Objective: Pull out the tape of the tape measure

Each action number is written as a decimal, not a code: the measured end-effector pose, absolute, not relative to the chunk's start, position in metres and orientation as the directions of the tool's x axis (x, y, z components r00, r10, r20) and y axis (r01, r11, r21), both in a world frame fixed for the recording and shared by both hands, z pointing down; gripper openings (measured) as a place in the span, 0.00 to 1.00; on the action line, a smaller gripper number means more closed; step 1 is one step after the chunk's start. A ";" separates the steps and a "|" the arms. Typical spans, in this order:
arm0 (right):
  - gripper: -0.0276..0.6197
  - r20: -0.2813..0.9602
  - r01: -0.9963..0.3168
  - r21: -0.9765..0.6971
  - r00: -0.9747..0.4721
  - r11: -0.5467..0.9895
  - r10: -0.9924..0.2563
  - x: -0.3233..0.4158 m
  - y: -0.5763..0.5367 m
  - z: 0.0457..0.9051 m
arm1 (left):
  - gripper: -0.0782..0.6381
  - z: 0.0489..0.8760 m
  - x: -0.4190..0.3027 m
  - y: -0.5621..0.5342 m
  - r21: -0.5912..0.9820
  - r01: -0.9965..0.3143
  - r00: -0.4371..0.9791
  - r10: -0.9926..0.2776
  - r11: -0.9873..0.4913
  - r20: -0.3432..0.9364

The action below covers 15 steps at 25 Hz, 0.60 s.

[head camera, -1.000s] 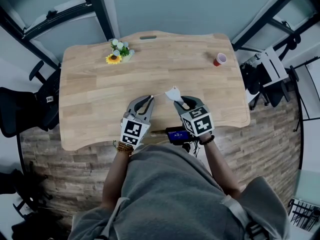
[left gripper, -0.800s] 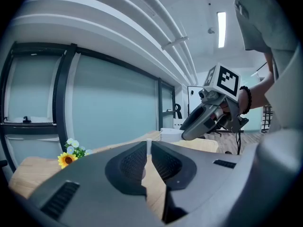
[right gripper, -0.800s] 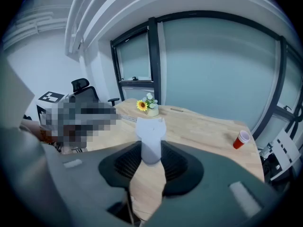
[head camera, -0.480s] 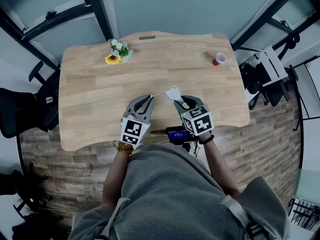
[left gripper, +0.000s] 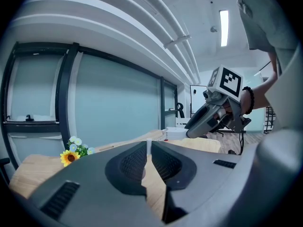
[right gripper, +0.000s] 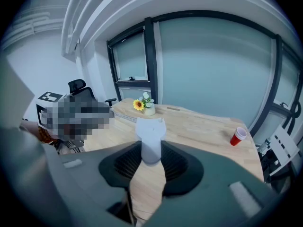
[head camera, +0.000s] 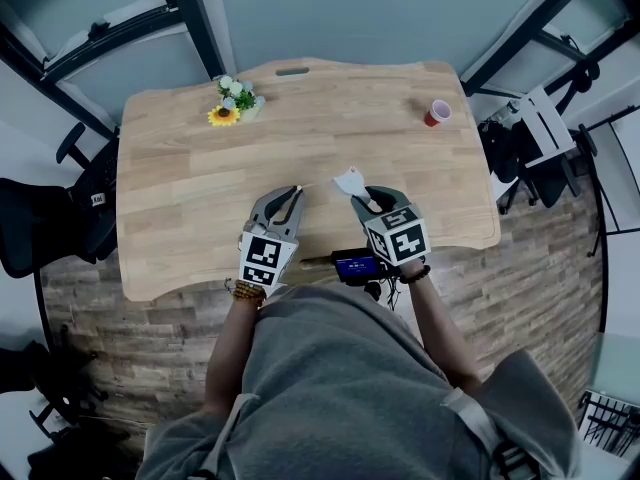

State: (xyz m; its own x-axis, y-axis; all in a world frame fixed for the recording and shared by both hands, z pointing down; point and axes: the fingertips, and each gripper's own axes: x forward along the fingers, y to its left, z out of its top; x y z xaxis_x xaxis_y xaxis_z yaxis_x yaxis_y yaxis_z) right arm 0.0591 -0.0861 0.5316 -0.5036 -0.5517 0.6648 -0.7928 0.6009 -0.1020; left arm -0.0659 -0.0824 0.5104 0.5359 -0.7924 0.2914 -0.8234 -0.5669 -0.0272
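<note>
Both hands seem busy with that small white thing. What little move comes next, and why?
Probably draw the left gripper sideways, away from the right gripper. Its fingers pinch the end of the tape, the right gripper clamps the tape measure, and only a short stretch of tape shows between them.
</note>
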 end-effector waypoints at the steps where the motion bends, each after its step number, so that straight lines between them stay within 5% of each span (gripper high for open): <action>1: 0.25 0.665 -0.796 -0.105 -0.502 0.596 -0.553 0.062 -0.087 0.532 | 0.16 0.512 -0.069 -0.083 -0.024 -0.829 0.529 -0.797 -0.559 0.293; 15: 0.25 0.671 -0.804 -0.097 -0.488 0.587 -0.558 0.070 -0.092 0.535 | 0.16 0.514 -0.069 -0.085 -0.023 -0.835 0.521 -0.802 -0.550 0.292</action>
